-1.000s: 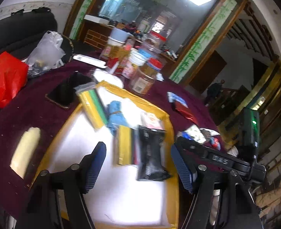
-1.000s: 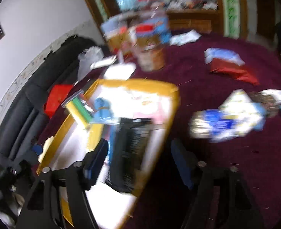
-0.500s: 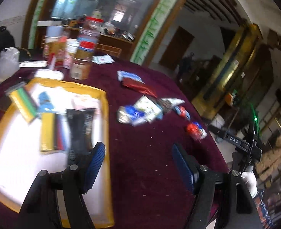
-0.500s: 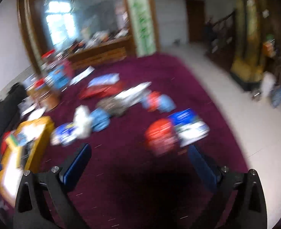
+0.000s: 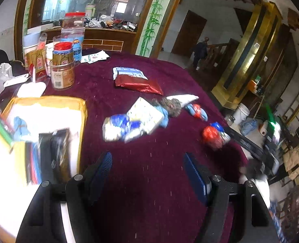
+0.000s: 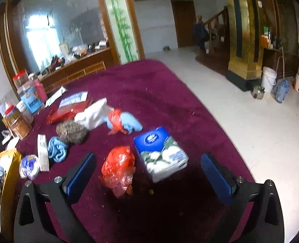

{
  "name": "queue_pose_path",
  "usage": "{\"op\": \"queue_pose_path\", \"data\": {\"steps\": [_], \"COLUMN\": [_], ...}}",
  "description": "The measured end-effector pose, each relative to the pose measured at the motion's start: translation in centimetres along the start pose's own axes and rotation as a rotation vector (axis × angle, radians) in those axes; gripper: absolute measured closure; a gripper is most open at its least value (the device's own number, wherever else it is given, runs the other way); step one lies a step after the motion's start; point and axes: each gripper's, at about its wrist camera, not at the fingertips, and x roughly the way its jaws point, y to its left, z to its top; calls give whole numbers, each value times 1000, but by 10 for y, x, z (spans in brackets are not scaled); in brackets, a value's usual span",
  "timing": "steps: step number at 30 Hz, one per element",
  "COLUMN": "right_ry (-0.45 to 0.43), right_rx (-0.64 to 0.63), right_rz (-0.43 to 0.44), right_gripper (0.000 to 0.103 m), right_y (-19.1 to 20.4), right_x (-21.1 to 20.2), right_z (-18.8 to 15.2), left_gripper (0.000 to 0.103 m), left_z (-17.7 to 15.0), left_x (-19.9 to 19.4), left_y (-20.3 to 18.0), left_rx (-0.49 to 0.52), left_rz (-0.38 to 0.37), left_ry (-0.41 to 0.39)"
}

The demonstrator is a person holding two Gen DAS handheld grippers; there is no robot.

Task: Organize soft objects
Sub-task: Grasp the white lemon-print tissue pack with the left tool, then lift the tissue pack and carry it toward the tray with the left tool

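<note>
My right gripper (image 6: 148,174) has its fingers spread wide, with nothing pressed between the blue pads (image 6: 82,171). It hangs above the maroon tabletop (image 6: 149,93) near its right edge. Below the gap lie a crumpled red plastic bag (image 6: 119,170) and, just beside it, a blue-and-white tissue pack (image 6: 161,154). Further in sit a steel scourer (image 6: 71,131), a rolled blue cloth (image 6: 57,148) and a white cloth (image 6: 93,113) touching a red-banded blue cloth (image 6: 125,122).

My left gripper (image 5: 148,172) is also apart and empty, over bare maroon cloth just right of the yellow tray (image 5: 82,121). The tray lies along the tabletop's left side and holds blurred flat packets (image 5: 56,154), a small blue cloth (image 5: 19,127) and a green-and-yellow sponge (image 5: 1,130). Jars (image 5: 63,66) stand at the far left corner.
</note>
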Motion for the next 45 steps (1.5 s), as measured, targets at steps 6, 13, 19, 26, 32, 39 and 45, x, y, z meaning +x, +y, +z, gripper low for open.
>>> {"op": "queue_pose_path", "data": {"steps": [6, 13, 19, 26, 32, 39, 45], "right_ry": [61, 67, 71, 92, 98, 109, 112], "right_rx": [8, 15, 5, 11, 15, 2, 28], "right_rz": [54, 57, 58, 69, 66, 42, 48], "right_gripper": [0, 0, 0, 0, 0, 0, 0], "right_y": [0, -1, 0, 1, 0, -1, -5], "right_x": [7, 10, 9, 10, 12, 20, 20], "right_z": [-3, -4, -5, -6, -6, -7, -5], "left_gripper": [27, 26, 49, 61, 24, 5, 28], "left_z": [48, 84, 72, 28, 34, 67, 65], "left_x": [58, 147, 193, 130, 88, 152, 190], "left_y": [-10, -31, -33, -53, -43, -51, -56], "left_rx": [-10, 83, 156, 272, 313, 353, 311], "left_rz": [25, 157, 123, -108, 49, 223, 57], "left_ry": [9, 16, 188, 289, 101, -23, 159]}}
